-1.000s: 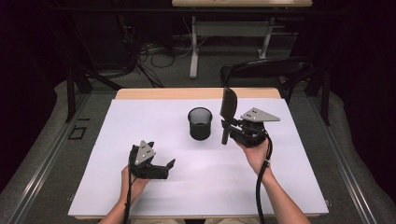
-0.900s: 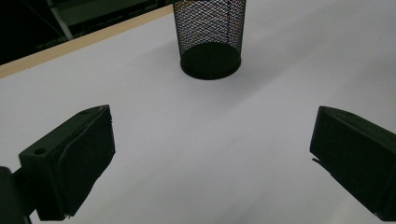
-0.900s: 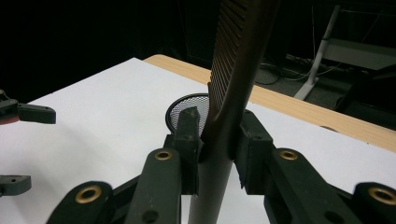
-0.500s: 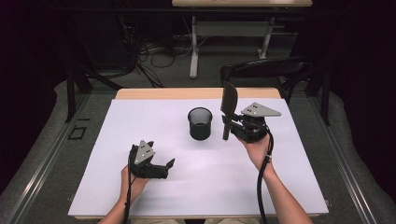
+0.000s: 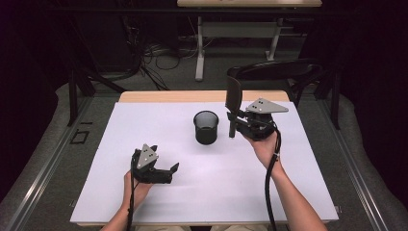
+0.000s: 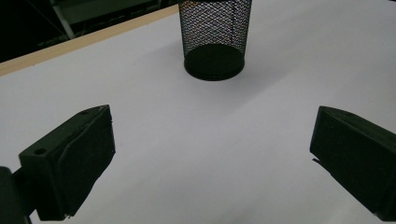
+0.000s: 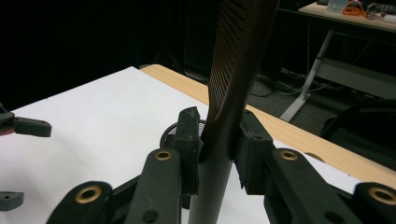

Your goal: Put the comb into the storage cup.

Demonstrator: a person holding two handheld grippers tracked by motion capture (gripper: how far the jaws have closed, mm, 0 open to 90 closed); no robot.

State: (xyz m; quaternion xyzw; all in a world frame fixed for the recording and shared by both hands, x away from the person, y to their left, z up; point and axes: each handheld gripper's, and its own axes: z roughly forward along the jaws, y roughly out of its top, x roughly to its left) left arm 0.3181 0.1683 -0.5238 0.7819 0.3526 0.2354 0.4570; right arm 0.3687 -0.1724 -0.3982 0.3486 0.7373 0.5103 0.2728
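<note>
A black mesh cup (image 5: 206, 127) stands upright near the middle of the white table (image 5: 144, 120). Just right of it, my right gripper (image 5: 232, 119) is shut on the handle of a dark ribbed spatula (image 5: 234, 94), held upright with the blade on top. In the right gripper view the spatula (image 7: 238, 70) rises between the closed jaws of my right gripper (image 7: 217, 144), and the cup's rim (image 7: 170, 133) shows behind them. My left gripper (image 5: 166, 161) rests low at the front left, open and holding nothing. In the left gripper view its fingers (image 6: 70, 158) stand wide apart, and the cup (image 6: 215, 42) is ahead.
The table's wooden far edge (image 5: 192, 96) runs behind the cup. A dark chair (image 5: 279, 72) stands beyond the table's far right corner. Cables and desk legs (image 5: 199, 53) lie on the floor farther back. Bare white surface lies between the two grippers.
My right gripper has lifted the spatula slightly higher beside the cup. The left gripper has stayed where it was.
</note>
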